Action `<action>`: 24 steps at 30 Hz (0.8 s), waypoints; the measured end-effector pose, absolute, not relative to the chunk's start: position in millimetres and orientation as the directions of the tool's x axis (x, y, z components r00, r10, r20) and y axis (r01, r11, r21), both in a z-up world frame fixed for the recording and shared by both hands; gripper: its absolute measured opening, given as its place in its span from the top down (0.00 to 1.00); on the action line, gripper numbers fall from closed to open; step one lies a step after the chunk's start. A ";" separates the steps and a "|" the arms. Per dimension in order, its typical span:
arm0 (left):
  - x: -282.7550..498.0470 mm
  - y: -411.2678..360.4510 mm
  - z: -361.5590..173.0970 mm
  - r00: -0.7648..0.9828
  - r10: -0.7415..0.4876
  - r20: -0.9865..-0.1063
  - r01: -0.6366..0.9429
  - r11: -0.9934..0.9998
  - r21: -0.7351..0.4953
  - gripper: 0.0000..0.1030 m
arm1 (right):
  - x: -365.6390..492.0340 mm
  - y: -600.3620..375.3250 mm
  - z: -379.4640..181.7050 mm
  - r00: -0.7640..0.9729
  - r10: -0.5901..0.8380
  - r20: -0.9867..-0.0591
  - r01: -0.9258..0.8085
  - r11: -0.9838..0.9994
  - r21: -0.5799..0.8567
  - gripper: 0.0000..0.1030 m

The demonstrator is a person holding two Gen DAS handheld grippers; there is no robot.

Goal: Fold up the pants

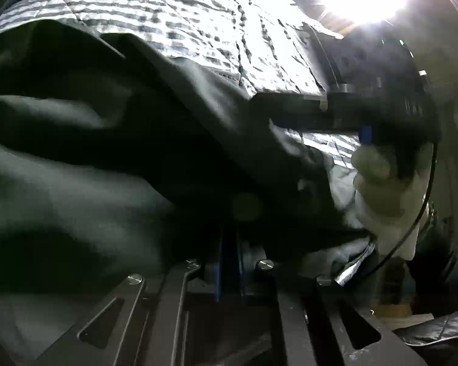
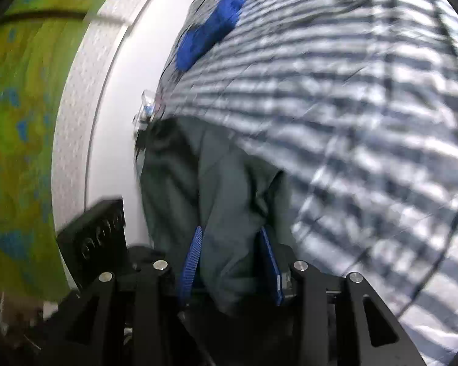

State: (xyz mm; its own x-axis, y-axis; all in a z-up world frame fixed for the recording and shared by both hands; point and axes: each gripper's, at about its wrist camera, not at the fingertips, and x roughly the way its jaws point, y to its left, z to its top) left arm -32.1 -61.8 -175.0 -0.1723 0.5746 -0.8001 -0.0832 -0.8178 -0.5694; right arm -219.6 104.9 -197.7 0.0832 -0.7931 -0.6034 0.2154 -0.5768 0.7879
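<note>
In my left wrist view the dark grey-green pants (image 1: 113, 140) fill the left and middle of the frame, bunched in heavy folds that spill right down over my left gripper (image 1: 229, 244). Its blue pads (image 1: 218, 262) show only as thin strips at bottom centre, drawn together with the cloth pinched between them, so I read it as clamped on the pants. Behind the folds, across the upper middle, lies a striped quilt (image 1: 198, 21), grey and white bands, creased. Right of centre my other tool reaches in as a dark bar, blurred, with a gloved hand (image 1: 378, 183) under it at the right edge and a thin black cable (image 1: 424, 207) looping down beside the glove. A glare burns out the upper right corner. In my right wrist view the far left is a green and blue patterned surface (image 2: 18, 106), then a white curved rail (image 2: 88, 97). A black perforated block (image 2: 97, 231) sits at lower left. At bottom centre my right gripper (image 2: 229, 262) has its blue pads (image 2: 192, 262) standing apart, with a strip of the pants (image 2: 216, 183) running up between them from the bottom of the frame; I cannot see the pads pressing it. A blue object (image 2: 210, 30), smeared by blur, lies on the quilt (image 2: 366, 122) at upper centre, and the stripes fill the whole right side.
</note>
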 end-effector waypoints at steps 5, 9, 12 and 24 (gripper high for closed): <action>-29.5 -64.4 -166.5 -0.183 0.578 -0.796 -0.106 -0.816 -0.568 0.94 | -242.1 96.7 -218.7 0.112 -0.819 -0.563 0.110 -0.553 0.826 0.62; -25.0 -105.4 -141.2 -0.290 0.499 -0.817 -0.067 -0.862 -0.503 0.90 | -253.0 84.3 -227.5 0.091 -0.823 -0.561 0.086 -0.555 0.827 0.89; -25.9 -150.7 -141.3 -0.330 0.405 -0.853 0.049 -0.895 -0.444 0.87 | -270.4 89.2 -204.6 -0.024 -0.802 -0.597 0.144 -0.594 0.791 0.98; -0.8 -264.2 -117.4 -0.444 0.249 -0.861 0.270 -0.879 -0.393 0.69 | -258.9 156.0 -137.7 -0.261 -0.598 -0.758 0.261 -0.799 0.541 0.70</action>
State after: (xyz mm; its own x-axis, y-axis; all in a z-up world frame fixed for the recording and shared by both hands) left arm -0.8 -264.2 -117.4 -0.4440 0.2490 -0.8607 0.2698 -0.8789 -0.3935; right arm -258.9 156.0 -137.7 -0.2609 -0.5984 -0.7576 0.2608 -0.7992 0.5415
